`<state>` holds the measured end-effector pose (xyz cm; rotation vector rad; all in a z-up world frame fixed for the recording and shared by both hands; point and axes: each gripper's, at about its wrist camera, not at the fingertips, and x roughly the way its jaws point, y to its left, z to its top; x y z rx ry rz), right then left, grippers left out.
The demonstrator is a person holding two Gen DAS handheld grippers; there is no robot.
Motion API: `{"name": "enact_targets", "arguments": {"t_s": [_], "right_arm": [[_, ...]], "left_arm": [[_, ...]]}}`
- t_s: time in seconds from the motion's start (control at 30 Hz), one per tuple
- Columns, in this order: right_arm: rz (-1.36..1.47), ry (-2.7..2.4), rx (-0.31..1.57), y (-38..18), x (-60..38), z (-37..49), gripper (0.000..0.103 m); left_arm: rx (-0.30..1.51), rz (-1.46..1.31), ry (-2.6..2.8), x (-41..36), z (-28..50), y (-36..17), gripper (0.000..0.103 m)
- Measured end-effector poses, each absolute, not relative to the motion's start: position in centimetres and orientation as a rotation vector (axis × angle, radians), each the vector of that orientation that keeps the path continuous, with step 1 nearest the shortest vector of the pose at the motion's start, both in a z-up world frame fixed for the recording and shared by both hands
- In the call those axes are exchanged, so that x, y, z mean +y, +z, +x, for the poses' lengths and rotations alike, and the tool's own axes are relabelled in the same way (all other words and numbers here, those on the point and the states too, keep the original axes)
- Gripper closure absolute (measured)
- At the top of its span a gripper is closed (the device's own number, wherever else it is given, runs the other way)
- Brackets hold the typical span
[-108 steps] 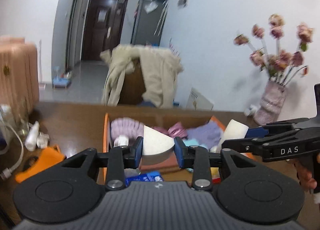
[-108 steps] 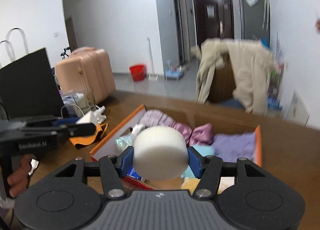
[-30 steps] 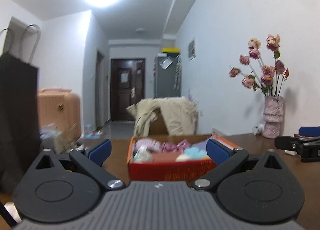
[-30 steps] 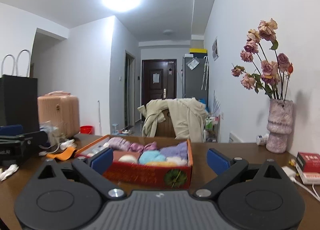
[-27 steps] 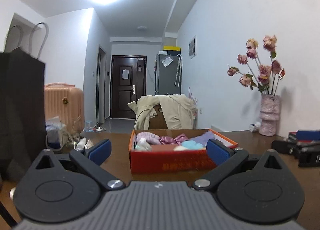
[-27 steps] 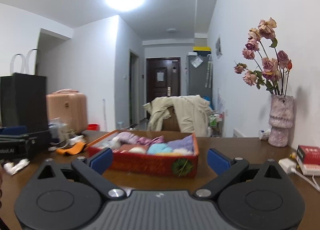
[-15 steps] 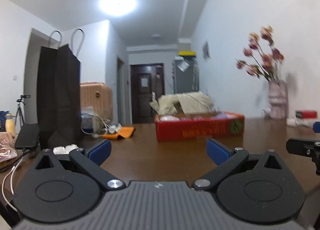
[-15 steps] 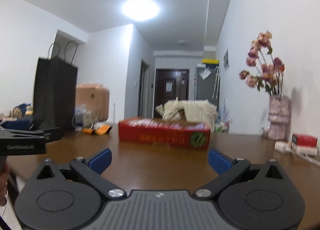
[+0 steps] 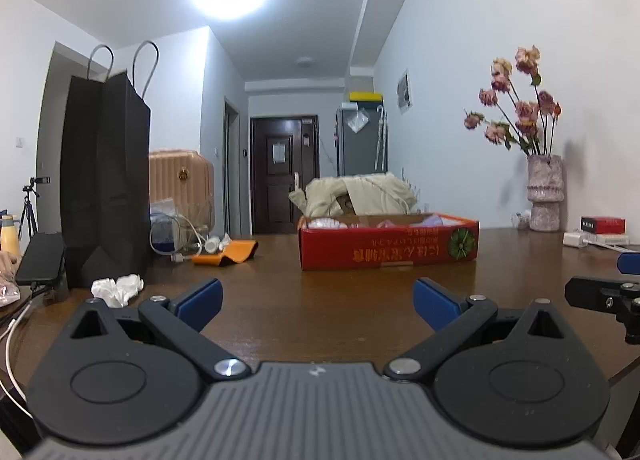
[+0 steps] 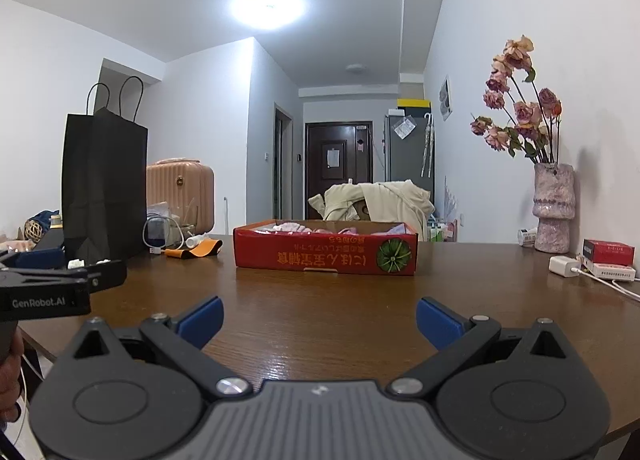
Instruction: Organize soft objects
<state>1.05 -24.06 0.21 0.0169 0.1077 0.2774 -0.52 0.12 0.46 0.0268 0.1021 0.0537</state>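
A shallow red cardboard box point(image 9: 388, 246) point(image 10: 326, 254) sits mid-table, with pink, white and purple soft items showing just above its rim. My left gripper point(image 9: 318, 296) hovers low over the brown table point(image 9: 320, 300), well short of the box, open and empty. My right gripper point(image 10: 320, 316) is likewise open with nothing between its blue pads, also back from the box. The right gripper's body shows at the right edge of the left wrist view, and the left one at the left edge of the right wrist view.
A tall black paper bag point(image 9: 104, 180) stands at the left with crumpled tissue point(image 9: 116, 288), an orange pouch point(image 9: 226, 254) and cables beside it. A vase of dried roses point(image 10: 554, 216), red and white boxes point(image 10: 608, 256) and a charger point(image 10: 564, 265) sit at the right.
Both grippers let go of their white foam pieces, opened wide and drew back and down from above the box to low over the table's near side.
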Motion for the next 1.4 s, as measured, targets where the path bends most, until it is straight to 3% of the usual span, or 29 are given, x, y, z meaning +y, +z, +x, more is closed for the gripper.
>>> {"name": "enact_targets", "arguments": {"t_s": [1.4], "right_arm": [[0.045,0.267,0.141,0.09,-24.21,1.83,0.0]], "left_arm": [[0.108,0.02,0.05,0.41,-0.51,0.47,0.0]]}}
